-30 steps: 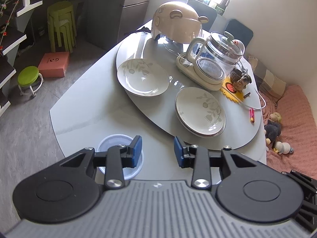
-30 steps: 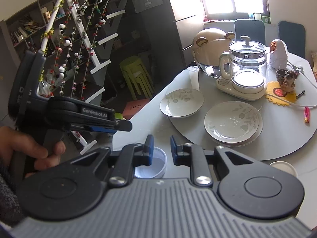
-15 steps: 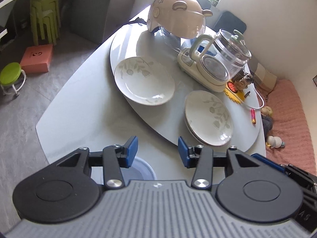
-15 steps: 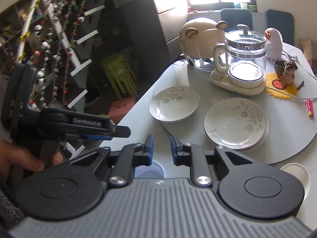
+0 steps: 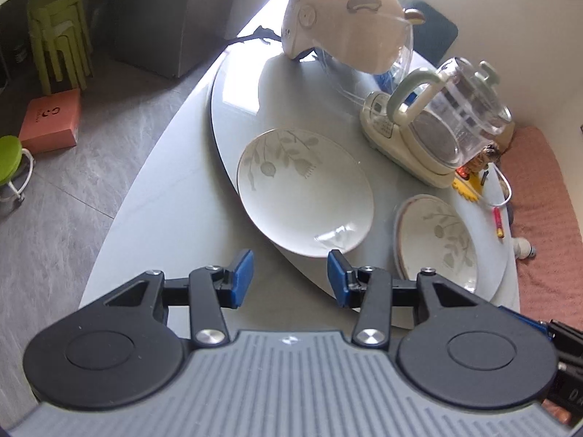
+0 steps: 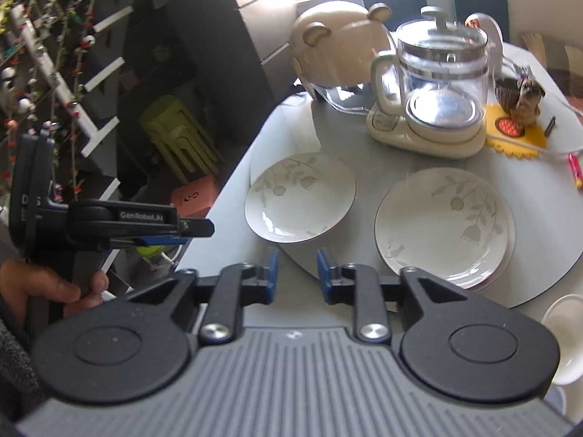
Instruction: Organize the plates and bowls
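The left gripper (image 5: 289, 278) has its jaws half open and empty, so I think it should slide low over the near rim of the single plate (image 5: 304, 191) and close only on the edge. The right gripper (image 6: 297, 271) has just been opening, narrow and empty. This plate lies just beyond the left jaws, and the plate stack (image 5: 437, 240) is right of it, with the kettle (image 5: 444, 123) behind.

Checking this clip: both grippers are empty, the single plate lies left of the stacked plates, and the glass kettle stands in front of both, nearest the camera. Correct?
Not quite. The glass kettle stands behind the plates, farther from the camera, as the right wrist view shows. The rest holds: the single plate lies left of the stacked plates, and the left gripper and right gripper hold nothing.
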`<action>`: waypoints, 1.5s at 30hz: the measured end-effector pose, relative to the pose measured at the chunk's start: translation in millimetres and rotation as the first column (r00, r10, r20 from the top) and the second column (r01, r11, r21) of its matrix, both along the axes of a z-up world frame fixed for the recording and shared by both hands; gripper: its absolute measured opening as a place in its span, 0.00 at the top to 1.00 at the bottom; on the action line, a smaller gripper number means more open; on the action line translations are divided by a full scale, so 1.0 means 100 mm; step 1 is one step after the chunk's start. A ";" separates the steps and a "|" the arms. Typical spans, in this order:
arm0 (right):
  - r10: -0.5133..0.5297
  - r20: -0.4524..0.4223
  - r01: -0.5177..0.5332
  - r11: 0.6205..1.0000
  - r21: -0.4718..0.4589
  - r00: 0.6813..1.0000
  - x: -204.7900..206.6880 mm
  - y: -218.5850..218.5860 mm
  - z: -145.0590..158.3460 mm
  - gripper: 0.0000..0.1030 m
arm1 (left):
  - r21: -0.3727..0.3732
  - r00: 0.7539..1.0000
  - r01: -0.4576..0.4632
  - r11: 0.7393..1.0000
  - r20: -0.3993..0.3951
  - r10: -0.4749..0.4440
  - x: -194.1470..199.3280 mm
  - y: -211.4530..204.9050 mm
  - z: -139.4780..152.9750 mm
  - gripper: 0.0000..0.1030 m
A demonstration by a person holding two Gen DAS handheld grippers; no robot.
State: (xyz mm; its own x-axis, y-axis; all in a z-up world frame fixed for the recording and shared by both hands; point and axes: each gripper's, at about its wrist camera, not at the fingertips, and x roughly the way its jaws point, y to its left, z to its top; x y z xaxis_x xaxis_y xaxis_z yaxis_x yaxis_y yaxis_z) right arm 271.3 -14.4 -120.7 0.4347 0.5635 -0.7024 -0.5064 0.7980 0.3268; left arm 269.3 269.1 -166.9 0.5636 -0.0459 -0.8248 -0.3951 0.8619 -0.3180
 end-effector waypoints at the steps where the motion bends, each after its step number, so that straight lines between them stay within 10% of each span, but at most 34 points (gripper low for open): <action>1: -0.009 -0.012 0.009 1.000 -0.004 1.000 0.03 0.06 -0.05 0.60 | -0.003 1.000 0.011 1.000 -0.008 -0.011 0.07 0.06 -0.05 0.51; 21: -0.314 -0.229 0.324 0.946 0.004 0.921 0.80 0.71 -1.14 0.49 | 0.033 0.972 0.231 0.972 -0.059 -0.229 1.28 0.77 -0.94 0.50; 29: -0.352 -0.237 0.358 0.934 -0.021 0.905 1.04 0.84 -1.31 0.65 | 0.028 0.951 0.308 0.951 -0.046 -0.306 1.60 0.86 -1.10 0.51; 35: -0.382 -0.239 0.385 0.922 -0.035 0.893 1.14 0.77 -1.39 0.86 | 0.046 0.938 0.345 0.938 -0.038 -0.343 1.74 0.84 -1.18 0.73; 45: -0.366 -0.262 0.369 0.928 -0.041 0.893 1.25 0.79 -1.45 0.87 | -0.008 0.935 0.350 0.937 -0.047 -0.350 1.74 0.85 -1.23 0.78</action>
